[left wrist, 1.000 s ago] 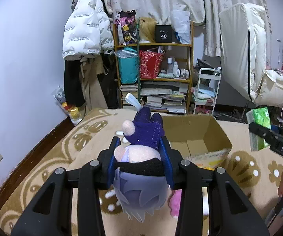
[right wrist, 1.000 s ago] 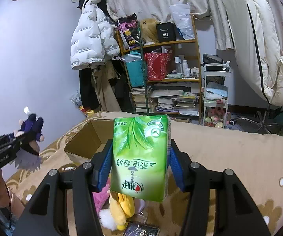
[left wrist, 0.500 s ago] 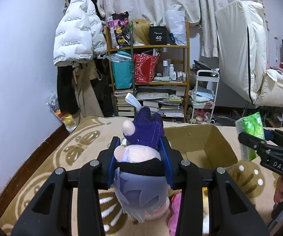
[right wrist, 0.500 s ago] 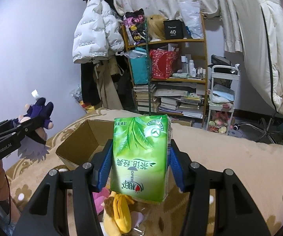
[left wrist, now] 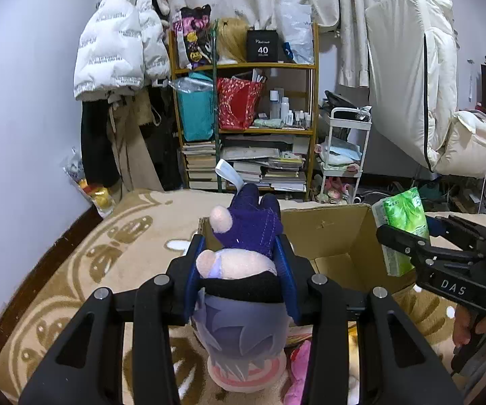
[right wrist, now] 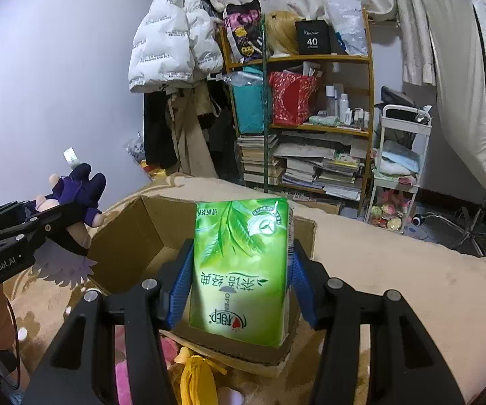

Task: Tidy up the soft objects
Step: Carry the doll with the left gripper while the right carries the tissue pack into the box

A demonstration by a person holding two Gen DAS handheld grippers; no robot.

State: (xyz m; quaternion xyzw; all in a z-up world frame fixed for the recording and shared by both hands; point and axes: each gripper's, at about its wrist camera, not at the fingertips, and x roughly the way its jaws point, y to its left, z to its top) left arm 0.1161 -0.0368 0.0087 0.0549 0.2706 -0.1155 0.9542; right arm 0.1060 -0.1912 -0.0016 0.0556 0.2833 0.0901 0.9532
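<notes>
Holding a plush doll (left wrist: 239,270) and a green tissue pack (right wrist: 241,270), both fingers hover over a cardboard box (left wrist: 330,236) on beige patterned carpet (left wrist: 108,260).

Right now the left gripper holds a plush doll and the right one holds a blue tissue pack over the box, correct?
Not quite: the tissue pack is green, as the right wrist view shows. The left gripper does hold the doll, and the right gripper has the pack over the box.
</notes>
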